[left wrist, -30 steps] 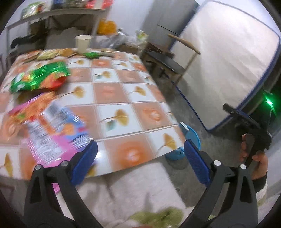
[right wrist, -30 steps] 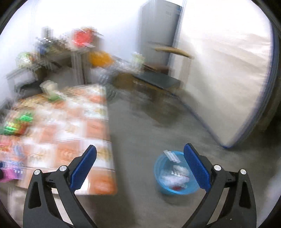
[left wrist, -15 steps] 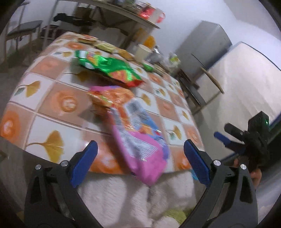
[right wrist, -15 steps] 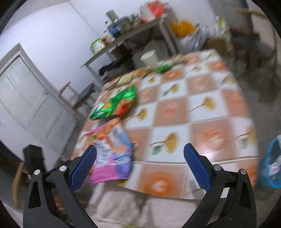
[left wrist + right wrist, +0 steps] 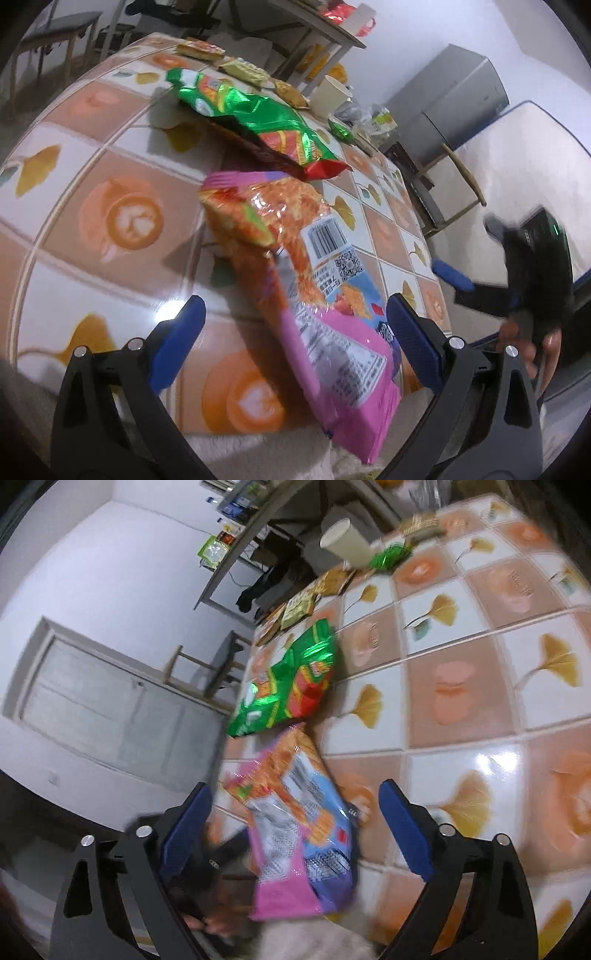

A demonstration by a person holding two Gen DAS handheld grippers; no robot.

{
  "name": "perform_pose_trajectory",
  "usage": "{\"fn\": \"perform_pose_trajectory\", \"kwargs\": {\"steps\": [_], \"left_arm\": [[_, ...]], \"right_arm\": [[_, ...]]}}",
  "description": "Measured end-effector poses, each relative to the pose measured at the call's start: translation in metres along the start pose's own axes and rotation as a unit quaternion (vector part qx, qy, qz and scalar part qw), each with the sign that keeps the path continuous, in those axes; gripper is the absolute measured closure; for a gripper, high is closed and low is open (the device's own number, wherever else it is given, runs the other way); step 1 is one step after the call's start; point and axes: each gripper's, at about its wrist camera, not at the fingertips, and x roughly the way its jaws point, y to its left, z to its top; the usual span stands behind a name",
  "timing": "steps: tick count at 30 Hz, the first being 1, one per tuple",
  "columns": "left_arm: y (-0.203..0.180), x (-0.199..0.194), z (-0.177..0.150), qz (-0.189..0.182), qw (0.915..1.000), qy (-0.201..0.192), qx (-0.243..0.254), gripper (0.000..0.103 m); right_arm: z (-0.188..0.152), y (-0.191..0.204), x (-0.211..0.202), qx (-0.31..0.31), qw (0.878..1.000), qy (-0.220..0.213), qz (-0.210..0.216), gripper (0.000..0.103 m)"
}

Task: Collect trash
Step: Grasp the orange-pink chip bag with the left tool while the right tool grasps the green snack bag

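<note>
A pink and orange snack bag (image 5: pixel 306 280) lies on the tiled table, its pink end hanging over the near edge; it also shows in the right wrist view (image 5: pixel 295 819). A green snack bag (image 5: pixel 255 122) lies just behind it, seen too in the right wrist view (image 5: pixel 291 679). My left gripper (image 5: pixel 295 343) is open, its jaws either side of the pink bag's near end. My right gripper (image 5: pixel 295 830) is open, its jaws also straddling the pink bag. Neither holds anything. The right gripper appears in the left wrist view (image 5: pixel 517 280) at the table's right.
A paper cup (image 5: pixel 330 98), a small green wrapper (image 5: pixel 341 131) and several flat snack packets (image 5: pixel 240 70) sit at the table's far end. A shelf (image 5: pixel 325 29) stands behind. A wooden chair (image 5: pixel 439 184) and a mattress (image 5: pixel 524 155) stand to the right. A stool (image 5: pixel 207 668) stands by the door.
Both grippers swung toward the table and closed in on the pink bag. The right wrist view turned from the floor and blue bin to the table.
</note>
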Motion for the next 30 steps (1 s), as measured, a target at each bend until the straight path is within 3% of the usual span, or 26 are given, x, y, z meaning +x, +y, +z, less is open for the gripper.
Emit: {"fn": "perform_pose_trajectory", "kwargs": {"steps": [5,9,13,17,23,30], "left_arm": [[0.0,0.01,0.012,0.008,1.0,-0.003,0.004,0.01],[0.002,0.017,0.02,0.028,0.9996,-0.001,0.01,0.037],[0.001,0.02,0.022,0.041,0.9989,0.001,0.021,0.042],[-0.002,0.019,0.018,0.054,0.998,-0.004,0.034,0.043],[-0.005,0.014,0.009,0.07,0.9963,-0.001,0.048,0.063],[-0.005,0.013,0.002,0.055,0.9976,0.002,0.043,0.071]], "right_arm": [[0.039,-0.006,0.05,0.048,0.998,0.033,0.032,0.021],[0.066,-0.012,0.087,0.071,0.996,0.042,0.014,0.027],[0.078,-0.012,0.119,0.071,0.996,0.057,-0.008,0.031],[0.078,-0.013,0.147,0.086,0.993,0.083,-0.005,0.045],[0.076,-0.024,0.161,0.109,0.991,0.081,0.0,0.082],[0.074,-0.044,0.127,0.134,0.99,0.04,0.006,0.084]]}}
